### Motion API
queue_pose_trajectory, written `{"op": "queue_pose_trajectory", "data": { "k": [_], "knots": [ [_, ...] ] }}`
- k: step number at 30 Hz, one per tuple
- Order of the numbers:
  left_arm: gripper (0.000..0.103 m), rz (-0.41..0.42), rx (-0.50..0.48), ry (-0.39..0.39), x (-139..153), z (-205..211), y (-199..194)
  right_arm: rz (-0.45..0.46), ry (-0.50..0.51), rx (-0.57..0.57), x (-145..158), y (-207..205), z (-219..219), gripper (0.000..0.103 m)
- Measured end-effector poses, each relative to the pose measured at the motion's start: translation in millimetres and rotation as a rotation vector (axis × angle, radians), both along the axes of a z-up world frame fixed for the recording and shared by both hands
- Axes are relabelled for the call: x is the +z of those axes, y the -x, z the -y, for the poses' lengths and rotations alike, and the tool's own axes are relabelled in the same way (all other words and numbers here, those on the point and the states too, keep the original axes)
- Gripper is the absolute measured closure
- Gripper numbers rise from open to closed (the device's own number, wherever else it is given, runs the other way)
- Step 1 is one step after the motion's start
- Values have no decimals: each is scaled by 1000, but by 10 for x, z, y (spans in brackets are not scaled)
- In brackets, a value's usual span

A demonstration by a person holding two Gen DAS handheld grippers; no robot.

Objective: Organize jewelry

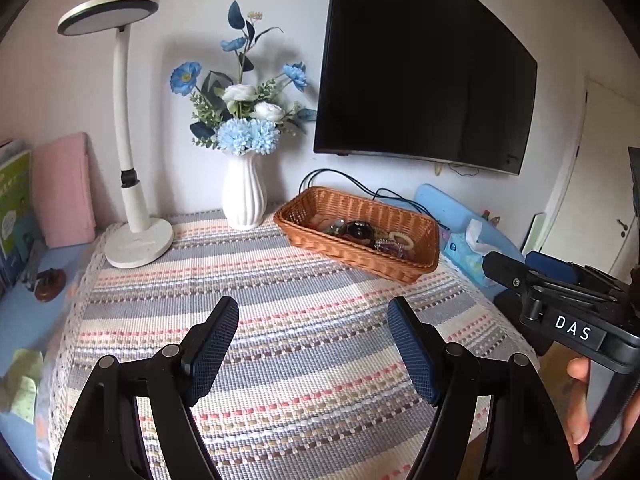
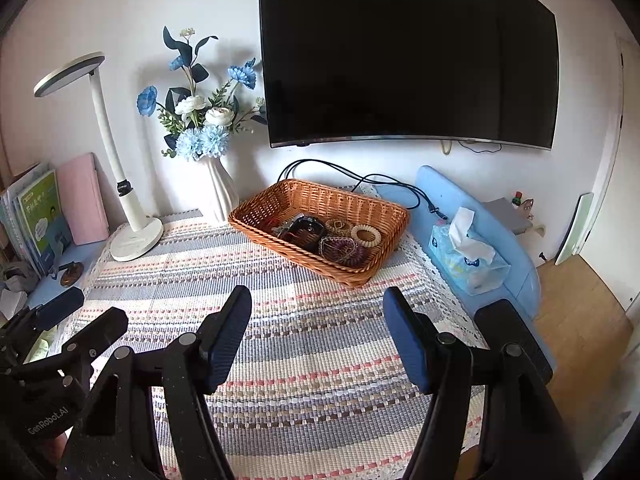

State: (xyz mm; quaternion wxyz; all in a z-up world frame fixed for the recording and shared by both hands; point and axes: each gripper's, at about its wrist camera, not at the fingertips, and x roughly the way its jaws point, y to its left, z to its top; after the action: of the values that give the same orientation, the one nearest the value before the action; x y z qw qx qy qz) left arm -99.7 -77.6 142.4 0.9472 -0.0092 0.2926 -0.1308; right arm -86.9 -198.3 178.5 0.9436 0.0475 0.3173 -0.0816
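Black left gripper (image 1: 313, 312), blue ribbed pads, silver pivots, right gripper (image 2: 317, 300) alike

Bedroom corner in soft daylight

A dark TV (image 2: 408, 52) hangs on the pale wall (image 2: 120, 8) above a table under a striped cloth (image 2: 312, 340); a lamp (image 1: 120, 128), a vase (image 1: 244, 196) and wood floor (image 2: 580, 300) flank it.

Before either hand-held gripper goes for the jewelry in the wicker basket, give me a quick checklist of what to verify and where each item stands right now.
1. Left hand-held gripper open and empty: ok.
2. Right hand-held gripper open and empty: ok.
3. Wicker basket upright on the striped cloth: ok.
4. Jewelry in the basket visible, including the cream bracelet: ok.
5. Pieces lie apart, not tangled: cannot tell; they are bunched together.
6. Cloth between the grippers and the basket free of obstacles: ok.
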Motion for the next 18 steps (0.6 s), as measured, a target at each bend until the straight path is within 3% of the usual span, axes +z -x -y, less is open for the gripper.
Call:
{"op": "queue_pose_trajectory", "data": {
  "k": [18],
  "knots": [
    [25, 1, -7, 6, 1, 18, 15, -5, -1, 6, -7, 15, -56, 33]
  ]
}}
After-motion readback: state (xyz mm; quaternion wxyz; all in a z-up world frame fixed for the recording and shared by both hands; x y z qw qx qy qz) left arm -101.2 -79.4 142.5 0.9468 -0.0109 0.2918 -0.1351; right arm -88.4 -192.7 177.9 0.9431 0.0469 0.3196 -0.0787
